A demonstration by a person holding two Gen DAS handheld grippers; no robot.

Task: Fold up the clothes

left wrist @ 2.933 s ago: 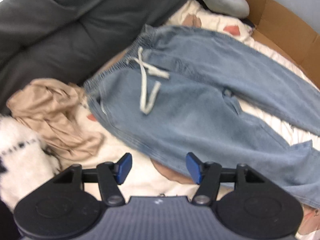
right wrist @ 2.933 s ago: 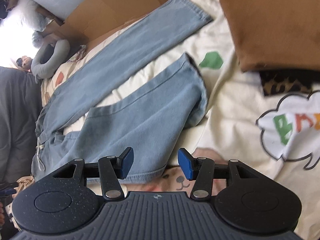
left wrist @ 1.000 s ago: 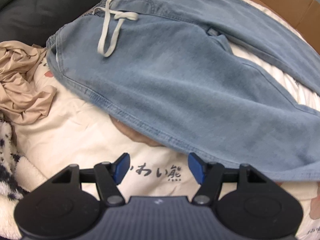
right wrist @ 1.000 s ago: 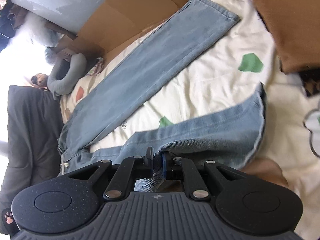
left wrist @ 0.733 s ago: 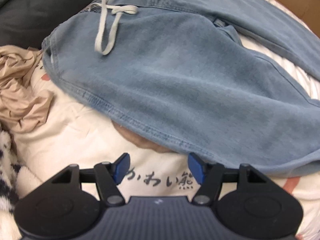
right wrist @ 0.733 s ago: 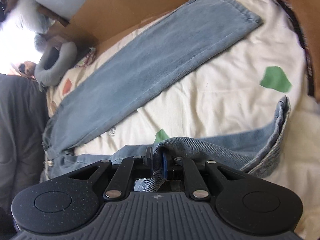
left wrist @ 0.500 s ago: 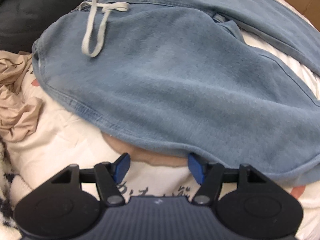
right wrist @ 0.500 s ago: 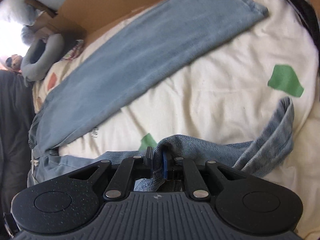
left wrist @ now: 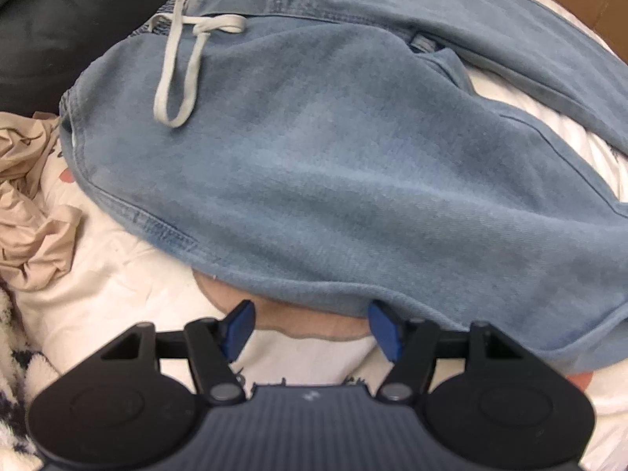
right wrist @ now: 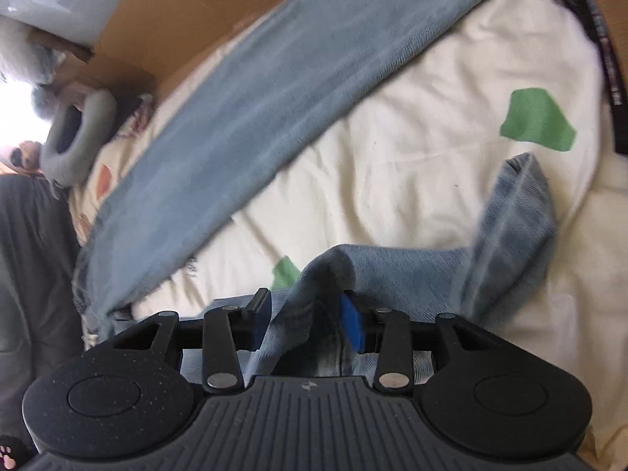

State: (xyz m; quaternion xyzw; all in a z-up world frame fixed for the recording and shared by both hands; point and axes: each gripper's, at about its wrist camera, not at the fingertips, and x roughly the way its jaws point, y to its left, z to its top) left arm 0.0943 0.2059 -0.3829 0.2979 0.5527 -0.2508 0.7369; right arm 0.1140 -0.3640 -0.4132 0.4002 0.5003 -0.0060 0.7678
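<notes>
Light blue drawstring jeans (left wrist: 333,149) lie on a cream printed sheet (left wrist: 129,286), waistband far left with a white drawstring (left wrist: 184,59). My left gripper (left wrist: 310,325) is open, its blue pads (left wrist: 239,327) right at the near side seam of the hip, with the fabric edge just above them. In the right wrist view, the far leg (right wrist: 294,90) lies straight and flat. The near leg (right wrist: 412,271) is bunched up, its cuff (right wrist: 514,227) standing to the right. My right gripper (right wrist: 306,322) is open, and a fold of that leg still sits between its fingers.
A crumpled tan garment (left wrist: 27,204) and a fuzzy black-and-white blanket (left wrist: 8,353) lie left of the jeans. A dark sofa (left wrist: 59,19) runs behind the waistband. Cardboard (right wrist: 176,11) and a grey neck pillow (right wrist: 78,141) border the far side.
My right gripper, shut on the near leg while carrying it towards the far leg, has opened. My left gripper has crept forward to the jeans' hip edge.
</notes>
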